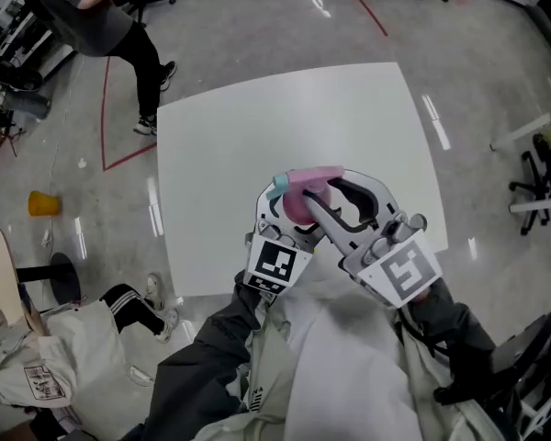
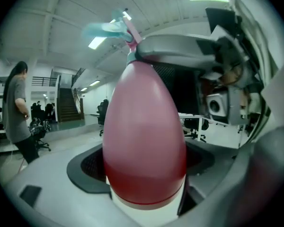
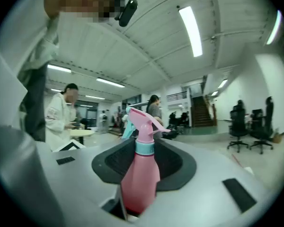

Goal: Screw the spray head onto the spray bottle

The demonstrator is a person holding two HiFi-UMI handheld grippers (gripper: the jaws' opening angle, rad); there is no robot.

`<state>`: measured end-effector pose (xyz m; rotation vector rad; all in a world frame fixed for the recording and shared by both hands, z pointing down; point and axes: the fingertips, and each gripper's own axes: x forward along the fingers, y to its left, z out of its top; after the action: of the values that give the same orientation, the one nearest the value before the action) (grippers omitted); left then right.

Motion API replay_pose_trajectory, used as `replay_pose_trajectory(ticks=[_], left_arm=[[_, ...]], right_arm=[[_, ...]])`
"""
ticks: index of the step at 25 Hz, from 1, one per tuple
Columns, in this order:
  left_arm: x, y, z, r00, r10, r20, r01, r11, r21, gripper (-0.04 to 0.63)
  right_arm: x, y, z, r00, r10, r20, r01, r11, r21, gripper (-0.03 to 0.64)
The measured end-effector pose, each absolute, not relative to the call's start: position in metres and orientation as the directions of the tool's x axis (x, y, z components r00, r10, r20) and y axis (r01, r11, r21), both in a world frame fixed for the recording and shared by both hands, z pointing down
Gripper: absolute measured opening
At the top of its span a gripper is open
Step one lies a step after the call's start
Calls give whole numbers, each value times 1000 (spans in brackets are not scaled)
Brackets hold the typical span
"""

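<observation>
Spray bottle point(image 1: 298, 209), pink and egg-shaped, is held up over the near edge of the white table point(image 1: 257, 127), close in front of the person, between the two grippers. The spray head point(image 3: 143, 119) sits on its neck: a pink top with a teal collar point(image 3: 144, 148) under it, and a teal trigger that looks blurred in the left gripper view.

The left gripper point(image 2: 144, 174) has its jaws closed round the wide belly of the bottle, whose body fills the gap between the dark pads. The bottle stands roughly upright there, head at the top.

The right gripper point(image 3: 144, 161) comes in from the right. Its jaws are part-way closed with the bottle upright between them, and the teal collar is level with the pads. In the left gripper view one of its grey jaws lies right against the neck, so it has hold of the spray head at the collar.

On the floor to the far left a person point(image 1: 96, 12) in dark clothes stands beside red floor lines point(image 1: 106, 108). A yellow object point(image 1: 44, 203) lies on the floor further left, too small to identify.
</observation>
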<state>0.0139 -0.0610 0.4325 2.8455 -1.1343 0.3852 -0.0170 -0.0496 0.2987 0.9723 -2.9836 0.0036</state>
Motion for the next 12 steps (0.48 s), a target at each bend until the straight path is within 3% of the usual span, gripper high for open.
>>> replay_pose_trajectory(ticks=[2,4,9,12], left_arm=[[19,-64,429,694,-681,232,-702,-712,10,440],[22,-63,422,720,-666,194,-686,-726,50,440],[19,-44,412,822,-552,138,-558,-829,7,440],[27,-31,413,872,-465,152,-467,-884,-23,440]], right_arm=[[-18,-51,298,-716,-698,-10,-698,716,10,121],[-19,-47,303,-720,-694,-9,-694,720,10,121],[-13,-22,304,-922,-386,-32,-387,922,20,195],[-14,-15,296,-967,-253,-37,-255,966,46,193]])
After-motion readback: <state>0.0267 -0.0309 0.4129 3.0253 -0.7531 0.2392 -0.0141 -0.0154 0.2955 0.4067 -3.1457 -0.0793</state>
